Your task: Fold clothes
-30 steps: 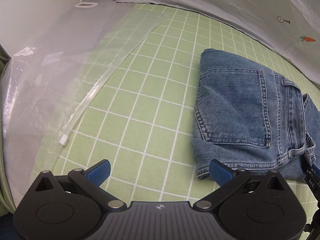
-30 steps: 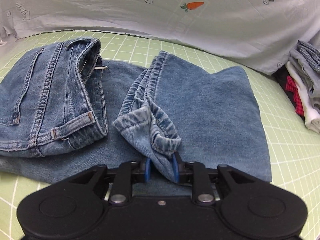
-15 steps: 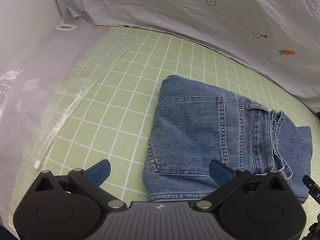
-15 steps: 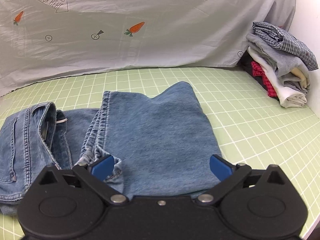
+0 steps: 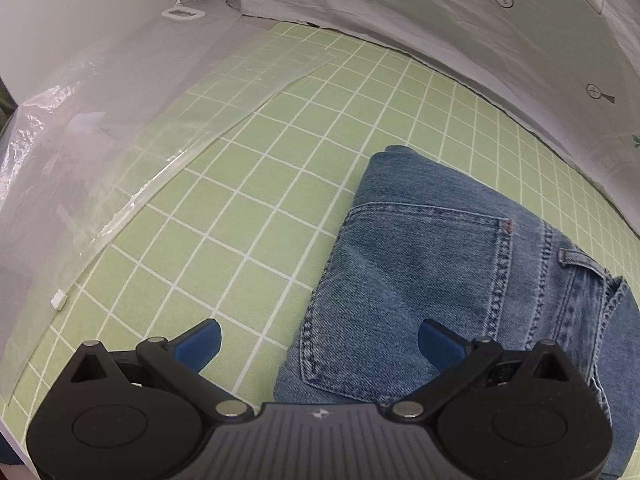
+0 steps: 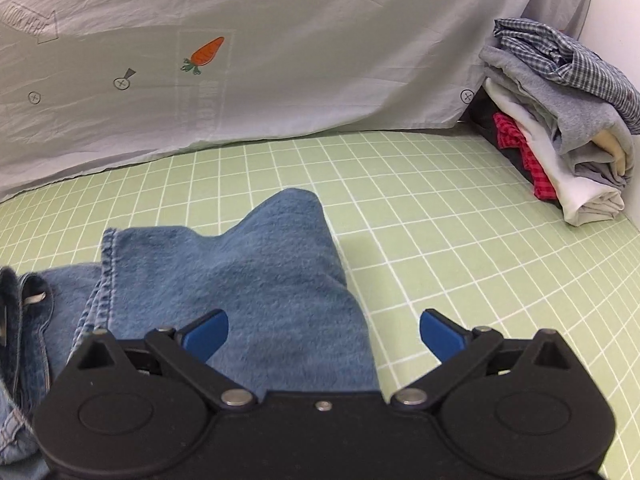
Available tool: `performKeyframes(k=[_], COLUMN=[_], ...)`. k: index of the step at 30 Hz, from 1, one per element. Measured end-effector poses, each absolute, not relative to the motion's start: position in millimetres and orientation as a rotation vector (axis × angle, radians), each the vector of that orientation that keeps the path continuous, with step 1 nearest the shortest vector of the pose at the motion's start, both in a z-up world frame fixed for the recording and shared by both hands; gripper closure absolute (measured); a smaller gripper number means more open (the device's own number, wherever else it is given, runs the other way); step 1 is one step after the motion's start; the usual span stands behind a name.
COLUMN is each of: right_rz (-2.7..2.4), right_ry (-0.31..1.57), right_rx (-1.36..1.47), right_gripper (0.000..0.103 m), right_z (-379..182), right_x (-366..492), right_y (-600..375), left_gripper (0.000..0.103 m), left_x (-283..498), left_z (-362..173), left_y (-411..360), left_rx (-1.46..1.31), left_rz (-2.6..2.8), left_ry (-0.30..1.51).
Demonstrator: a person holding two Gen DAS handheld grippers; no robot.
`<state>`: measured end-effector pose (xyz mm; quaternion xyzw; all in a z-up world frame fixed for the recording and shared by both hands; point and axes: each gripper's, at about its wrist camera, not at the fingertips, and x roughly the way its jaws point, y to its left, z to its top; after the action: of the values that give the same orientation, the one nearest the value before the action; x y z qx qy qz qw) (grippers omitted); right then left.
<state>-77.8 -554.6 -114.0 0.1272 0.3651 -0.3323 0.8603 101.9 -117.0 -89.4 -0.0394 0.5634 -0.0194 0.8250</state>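
Folded blue jeans lie on the green grid mat, back pocket up. My left gripper is open and empty, just above the jeans' near left edge. In the right wrist view the jeans' leg fold lies flat on the mat, with the waistband at far left. My right gripper is open and empty, over the right edge of the leg fold.
A clear plastic bag lies along the left of the mat. A grey printed sheet hangs at the back. A stack of folded clothes sits at the back right by the wall.
My right gripper has opened and let go of the jeans' hem, then turned right. My left gripper stayed open and shifted over the jeans' left edge.
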Motion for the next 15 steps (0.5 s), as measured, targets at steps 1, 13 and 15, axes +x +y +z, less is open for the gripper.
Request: performKeyframes(k=[1, 13, 15], right_rz=[-0.689, -0.771, -0.767], right_ry=[0.764, 0.897, 0.909], right_rx=[0.273, 0.267, 0.267], right_gripper=[0.0, 0.0, 0.0], right_z=[-116.6, -155.3, -152.5], right_x=[-69.5, -30.6, -31.0], right_y=[-561.0, -606.5, -605.1], left_gripper=[0.0, 0.0, 0.0], left_x=[107.4, 146.8, 149.2], left_z=[-93.8, -128.7, -131.4], left_y=[-118.6, -118.9, -114.5], left_rx=[-0.078, -0.081, -0.111], left_rz=[-0.03, -0.086, -0.11], left_ry=[1.208, 1.242, 1.24])
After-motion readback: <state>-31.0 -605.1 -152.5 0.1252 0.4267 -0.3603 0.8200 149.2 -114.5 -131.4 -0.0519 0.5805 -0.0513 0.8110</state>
